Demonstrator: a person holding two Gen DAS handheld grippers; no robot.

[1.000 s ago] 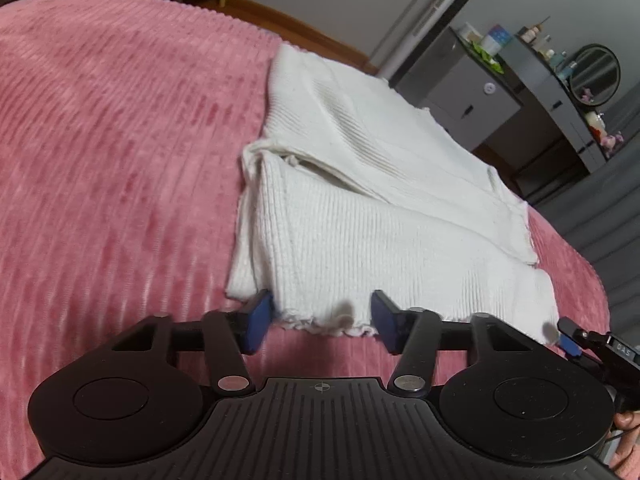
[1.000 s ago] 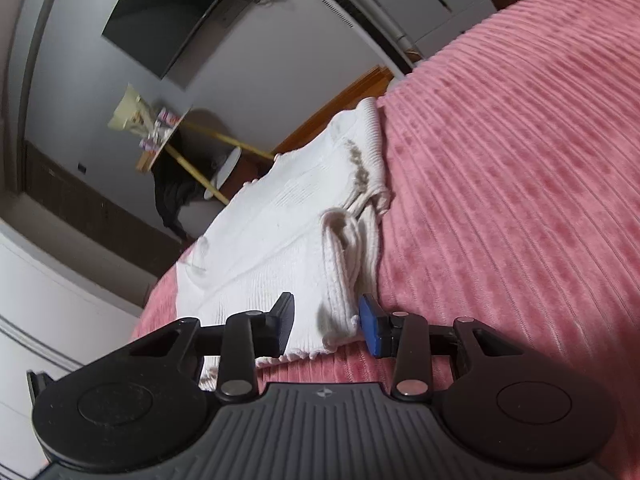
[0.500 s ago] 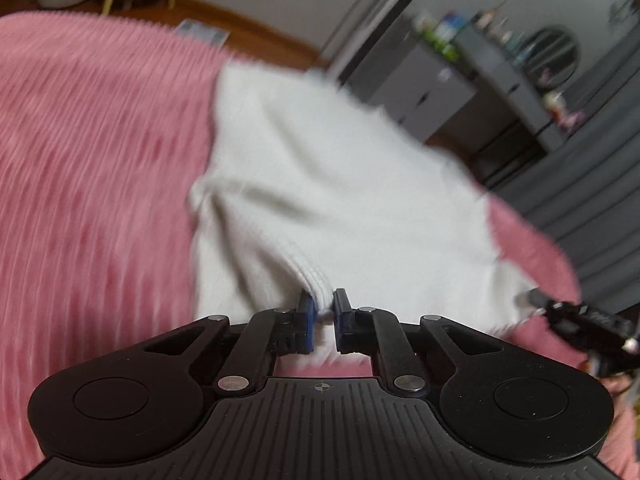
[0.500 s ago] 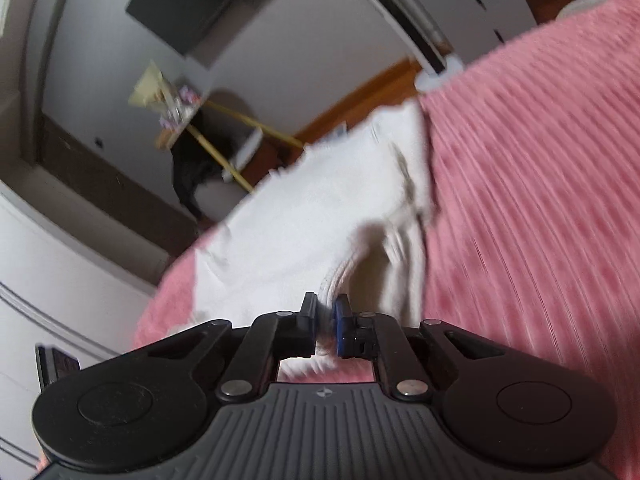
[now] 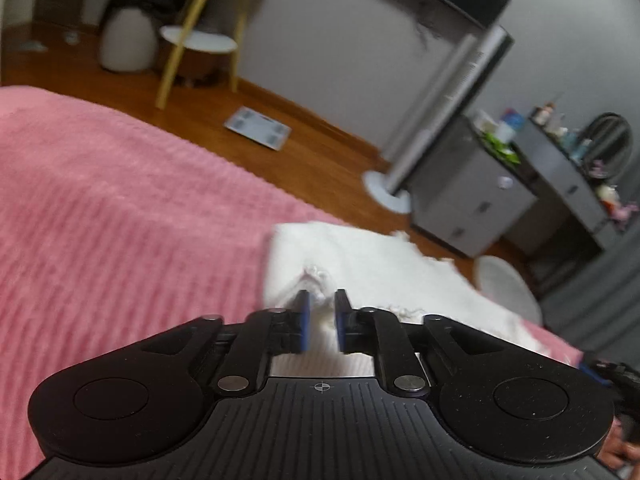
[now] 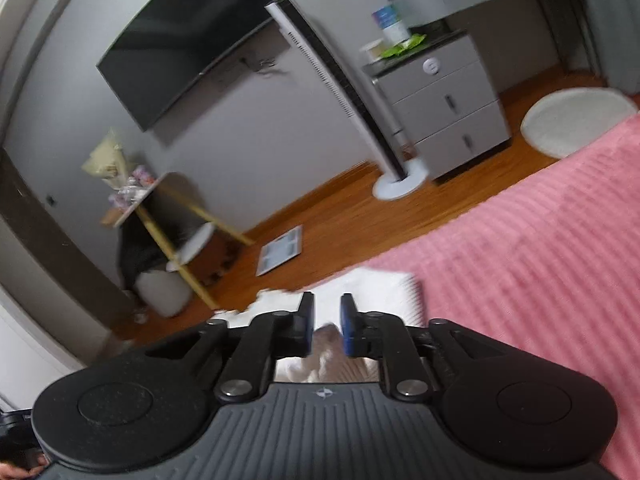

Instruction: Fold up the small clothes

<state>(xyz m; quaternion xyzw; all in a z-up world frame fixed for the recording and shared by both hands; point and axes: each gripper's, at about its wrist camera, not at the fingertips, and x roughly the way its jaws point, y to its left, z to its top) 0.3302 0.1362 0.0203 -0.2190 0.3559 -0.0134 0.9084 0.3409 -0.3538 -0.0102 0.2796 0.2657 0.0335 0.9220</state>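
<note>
Now | left gripper (image 5: 320,322): jaws opening, white cloth (image 5: 380,268) bunched between pads, contact unclear | right gripper (image 6: 326,326): jaws opening, cloth below the gap, not pinched | cloth lies at far edge of pink bed (image 5: 120,208)

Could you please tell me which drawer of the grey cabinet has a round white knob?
The top drawer of the grey cabinet: it bears a round white knob, whereas the two below have only dark slot handles.
</note>
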